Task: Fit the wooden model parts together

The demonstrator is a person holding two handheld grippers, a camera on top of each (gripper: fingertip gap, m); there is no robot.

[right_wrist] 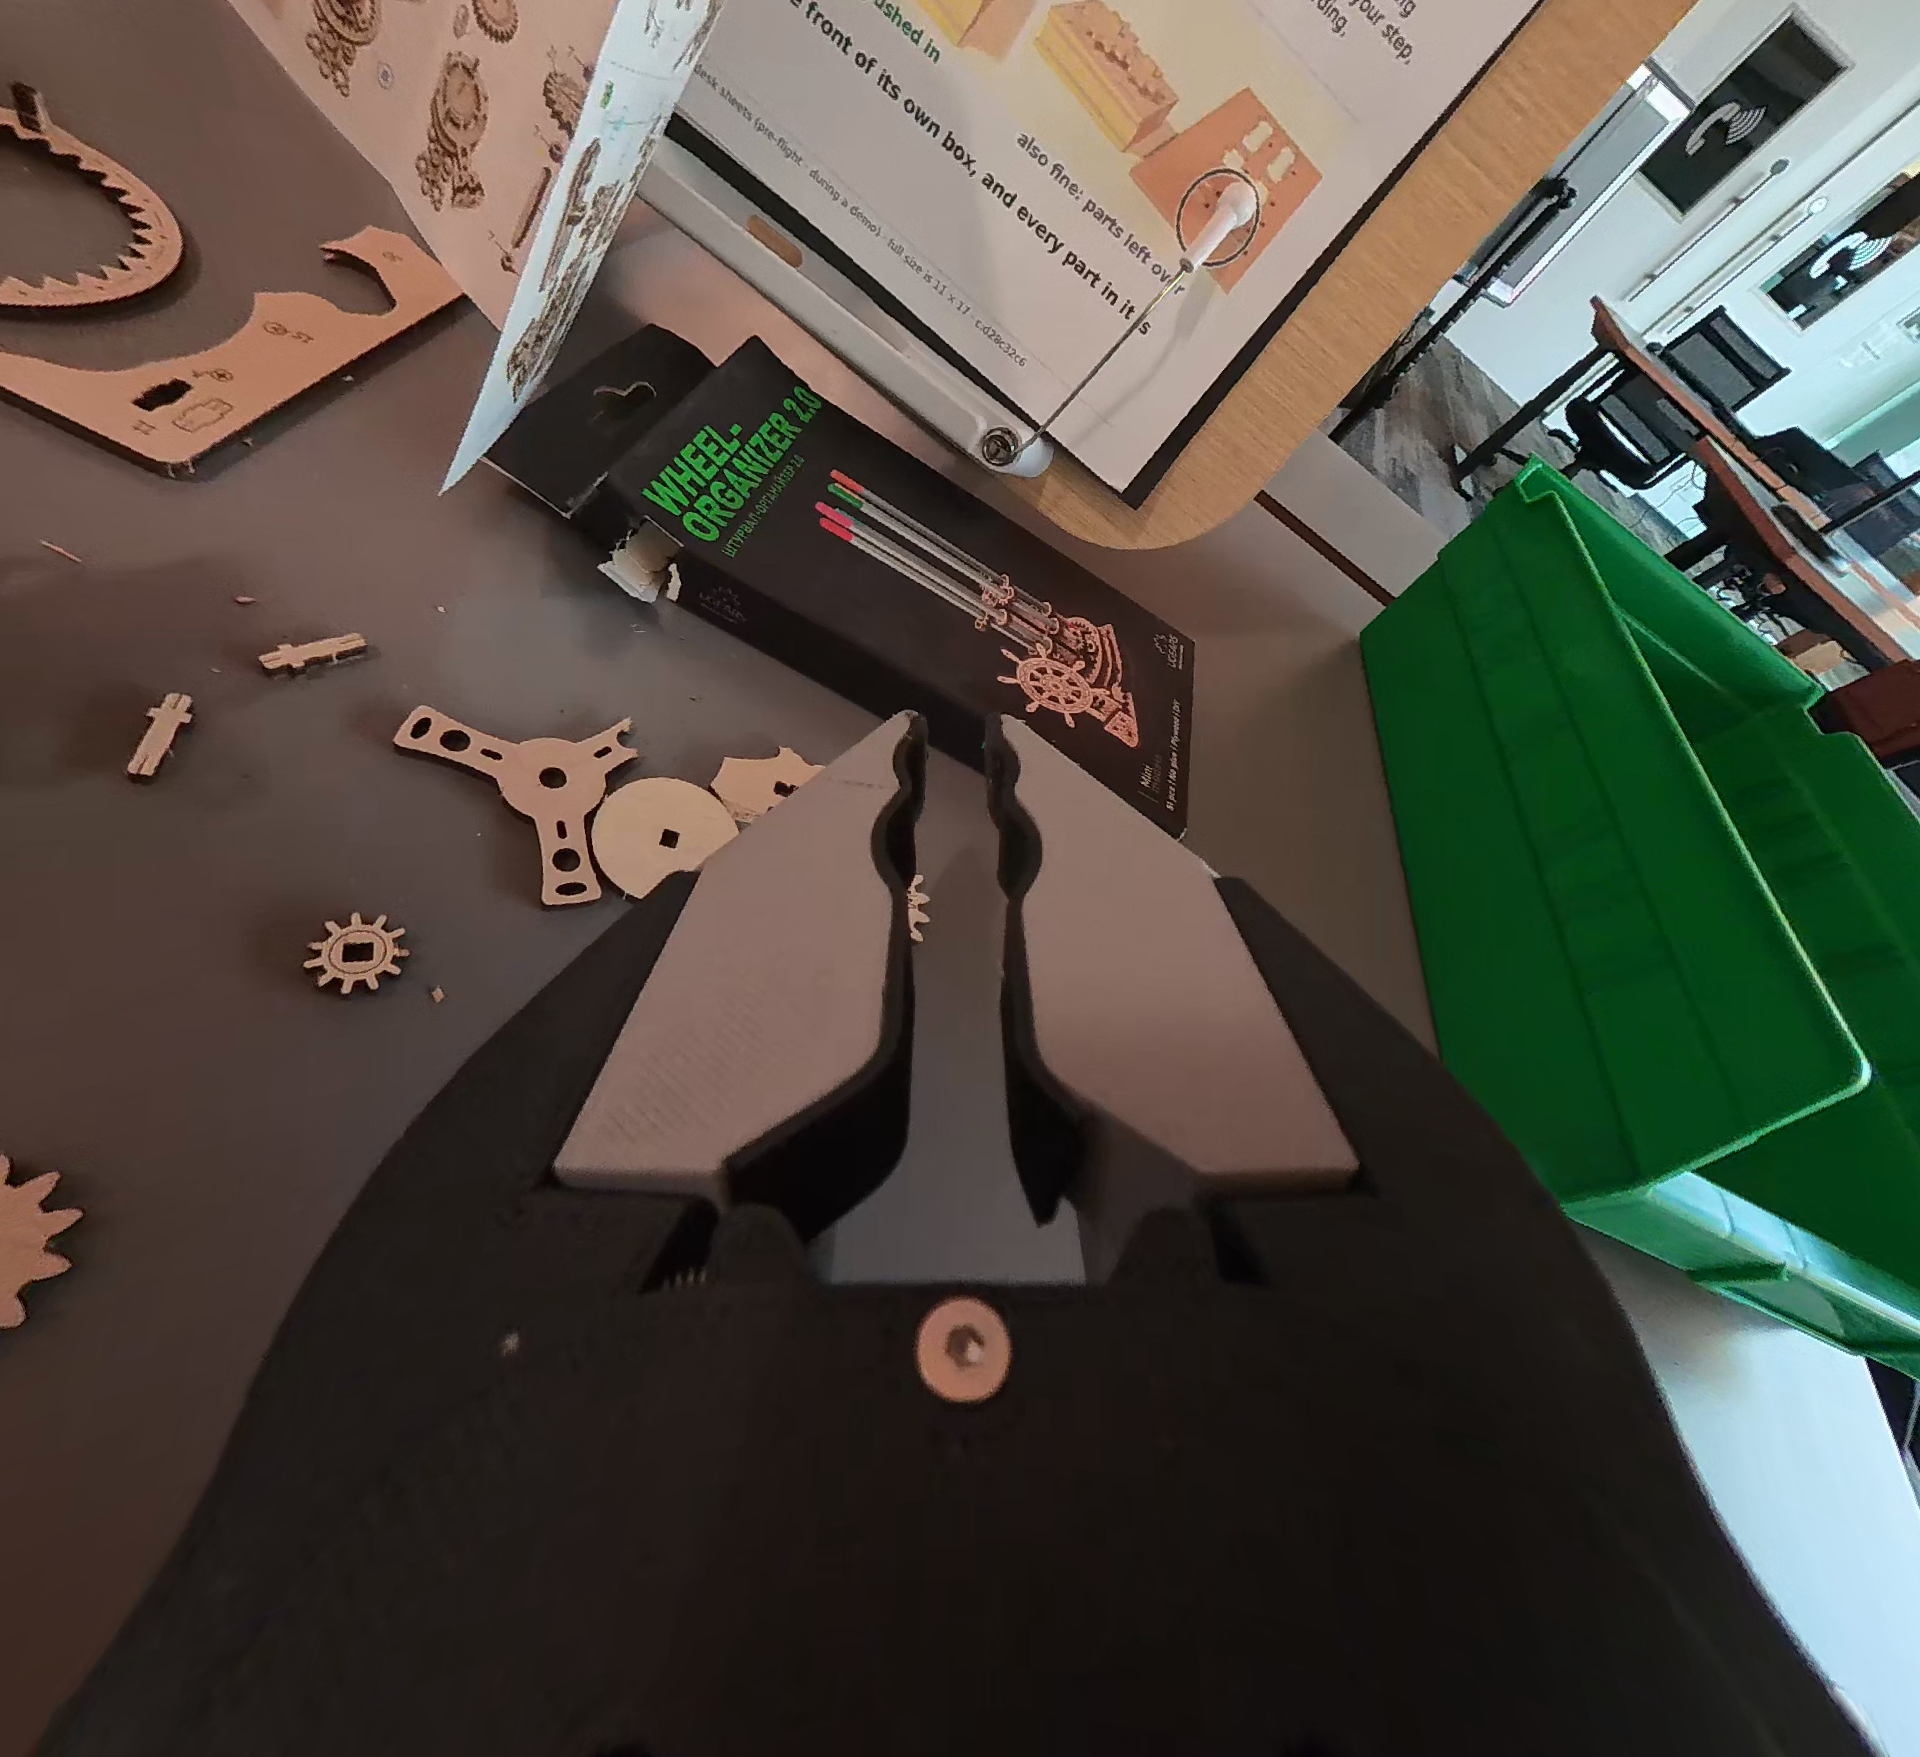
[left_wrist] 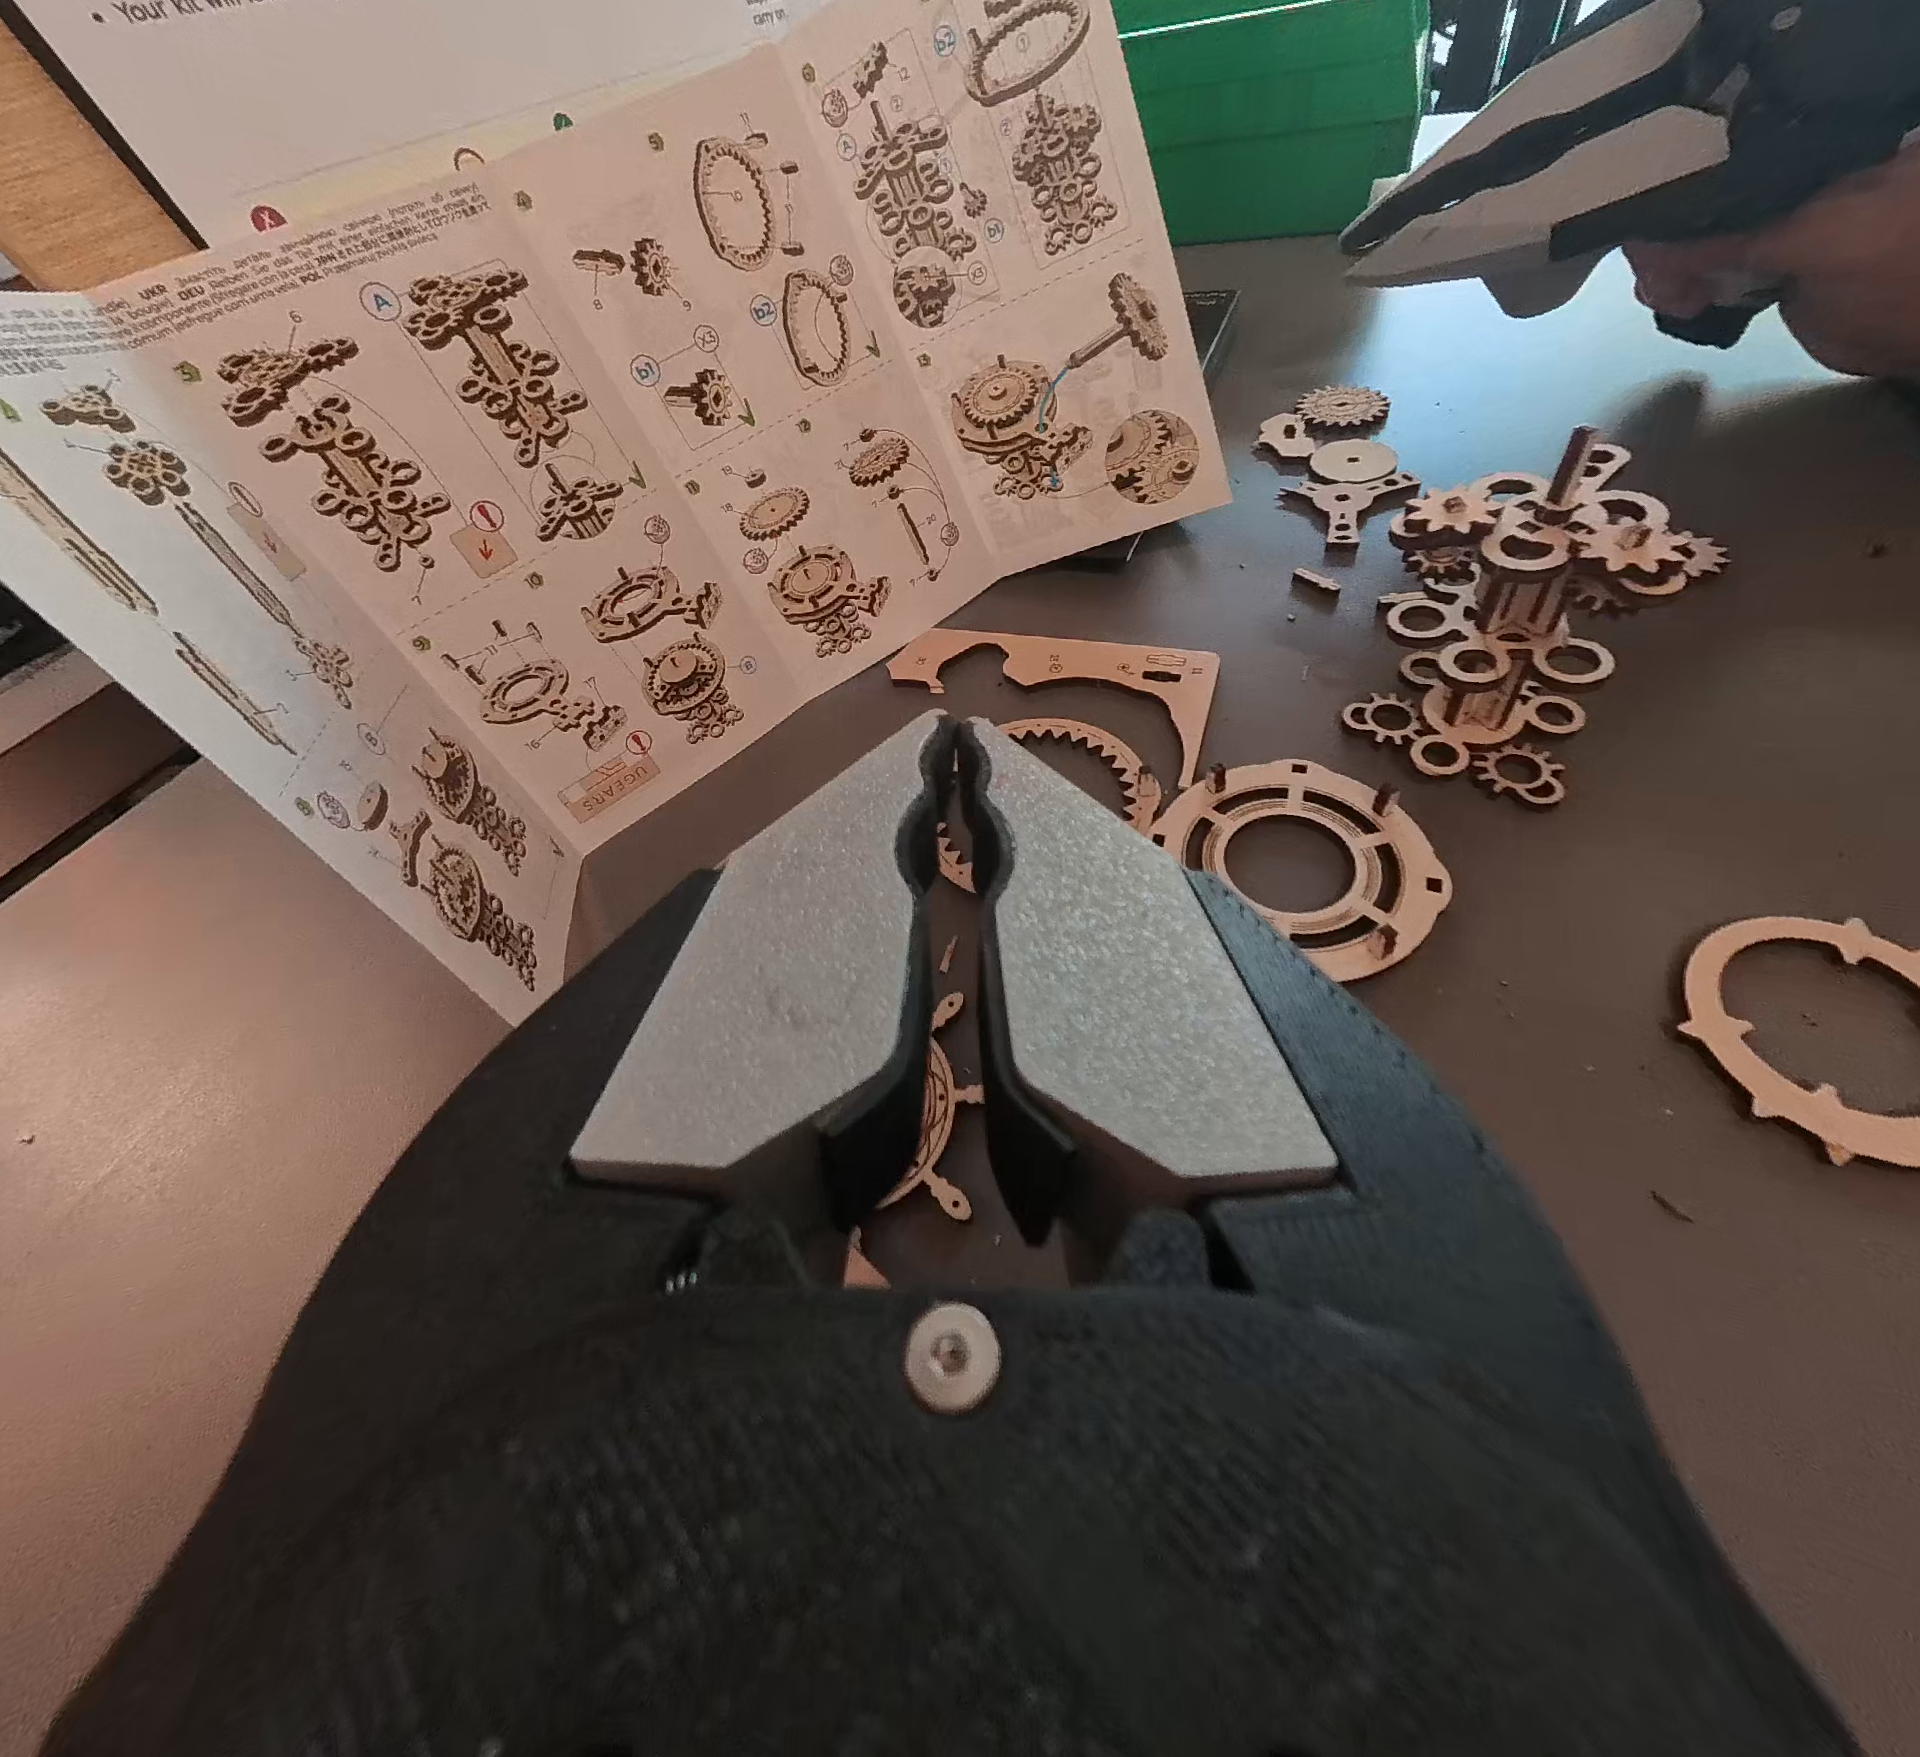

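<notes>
A: Left claw (left_wrist: 958, 739) is pinched right down, tips touching, nothing between them, hanging over a ship's-wheel part (left_wrist: 925, 1136) on the counter (left_wrist: 260, 1032).

B: And the right claw (right_wrist: 954, 733)? A narrow gap, nothing gripped, above the black kit box (right_wrist: 894, 585).

A: Out from the left: ring base (left_wrist: 1304, 871) just beyond, half-built wooden model (left_wrist: 1507, 606) standing farther right.

B: Loose gear (right_wrist: 356, 954) and three-armed piece (right_wrist: 540, 788) lie left of mine, green bin (right_wrist: 1621, 876) on the right, fold-out booklet (left_wrist: 623, 419) upright behind.
</notes>
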